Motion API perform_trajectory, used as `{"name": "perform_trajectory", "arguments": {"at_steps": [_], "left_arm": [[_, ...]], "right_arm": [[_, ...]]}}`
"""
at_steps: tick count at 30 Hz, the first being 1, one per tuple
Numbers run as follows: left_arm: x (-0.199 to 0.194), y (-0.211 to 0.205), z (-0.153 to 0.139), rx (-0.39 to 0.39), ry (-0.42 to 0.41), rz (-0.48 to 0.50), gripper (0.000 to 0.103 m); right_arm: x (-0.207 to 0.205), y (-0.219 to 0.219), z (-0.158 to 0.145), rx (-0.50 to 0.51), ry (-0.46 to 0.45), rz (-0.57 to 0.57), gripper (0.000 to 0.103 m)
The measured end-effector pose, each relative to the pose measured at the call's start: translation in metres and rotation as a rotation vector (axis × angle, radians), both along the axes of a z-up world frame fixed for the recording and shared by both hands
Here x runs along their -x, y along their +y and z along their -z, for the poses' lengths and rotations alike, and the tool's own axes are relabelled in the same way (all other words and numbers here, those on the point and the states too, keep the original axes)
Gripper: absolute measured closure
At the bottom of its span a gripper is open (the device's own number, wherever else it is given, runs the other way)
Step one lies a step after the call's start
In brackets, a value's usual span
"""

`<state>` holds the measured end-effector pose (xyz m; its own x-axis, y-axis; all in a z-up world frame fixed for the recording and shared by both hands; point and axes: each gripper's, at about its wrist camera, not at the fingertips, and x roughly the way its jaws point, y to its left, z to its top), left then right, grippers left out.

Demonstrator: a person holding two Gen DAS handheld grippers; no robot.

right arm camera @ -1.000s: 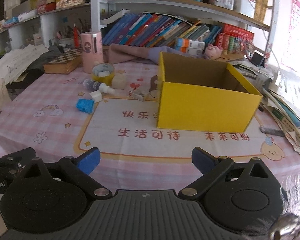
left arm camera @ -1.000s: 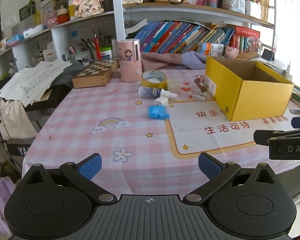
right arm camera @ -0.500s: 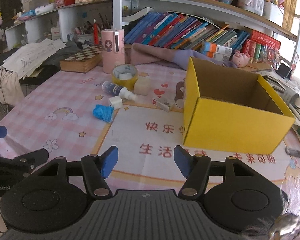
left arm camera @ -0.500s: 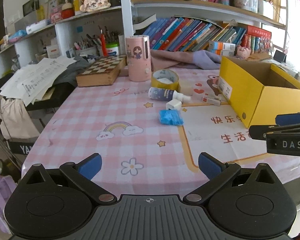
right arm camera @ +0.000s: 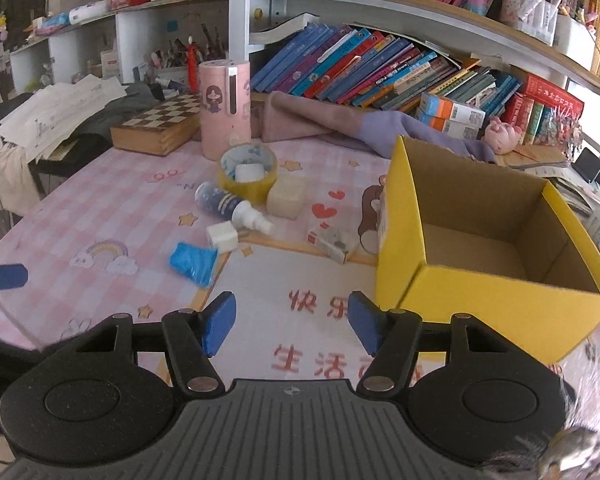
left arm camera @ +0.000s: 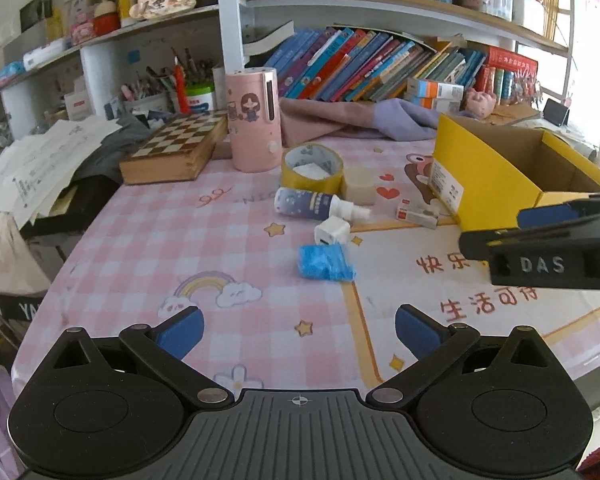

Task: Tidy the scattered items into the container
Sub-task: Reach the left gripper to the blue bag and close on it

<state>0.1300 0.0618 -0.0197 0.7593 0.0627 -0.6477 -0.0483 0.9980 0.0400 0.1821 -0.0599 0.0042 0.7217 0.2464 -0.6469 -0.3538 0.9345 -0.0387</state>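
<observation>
A yellow cardboard box (right arm camera: 500,304) stands open and empty on the right of the table; it also shows in the left wrist view (left arm camera: 484,176). Scattered left of it lie a blue crumpled packet (left arm camera: 326,262) (right arm camera: 194,260), a white charger cube (left arm camera: 332,230) (right arm camera: 222,236), a spray bottle (left arm camera: 312,202) (right arm camera: 230,204), a yellow tape roll (left arm camera: 312,166) (right arm camera: 248,172), a pale block (right arm camera: 286,198) and a small white carton (right arm camera: 334,240). My left gripper (left arm camera: 298,330) is open and empty, short of the blue packet. My right gripper (right arm camera: 292,322) is open and empty, between packet and box.
A pink cylinder holder (left arm camera: 254,120) and a wooden chess box (left arm camera: 176,148) stand behind the items. A purple cloth (right arm camera: 340,128) and shelves of books (right arm camera: 380,68) line the back. Papers (left arm camera: 40,160) hang off the left edge.
Both grippers have moved forward over the table toward the items. The right gripper's jaws narrowed half a second ago and have partly widened again. The left stayed open.
</observation>
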Motion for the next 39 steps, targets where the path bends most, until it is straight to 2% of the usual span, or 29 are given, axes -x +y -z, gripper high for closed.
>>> {"name": "perform_trajectory", "arguments": {"at_steps": [12,25,30,32,35,39], "left_arm": [[-0.053,0.001,0.010,-0.017,0.032,0.011,0.002],[-0.112,0.001,0.044,0.005,0.108,0.063,0.014],[-0.130,0.000,0.056,0.044,0.154,0.082,0.028],[-0.135,-0.001,0.060,0.044,0.168,0.089,0.041],[-0.135,0.000,0.063,0.039,0.174,0.098,0.057],[-0.129,0.011,0.059,0.108,0.186,0.095,0.061]], "right_arm": [[-0.060,0.019,0.007,-0.028,0.044,-0.025,0.042],[-0.107,0.037,0.019,-0.017,0.090,-0.067,0.042],[-0.118,0.041,0.023,-0.009,0.107,-0.072,0.042],[-0.122,0.042,0.024,-0.008,0.115,-0.074,0.042],[-0.125,0.045,0.027,-0.010,0.131,-0.080,0.042],[-0.127,0.053,0.031,-0.016,0.149,-0.103,0.042]]}}
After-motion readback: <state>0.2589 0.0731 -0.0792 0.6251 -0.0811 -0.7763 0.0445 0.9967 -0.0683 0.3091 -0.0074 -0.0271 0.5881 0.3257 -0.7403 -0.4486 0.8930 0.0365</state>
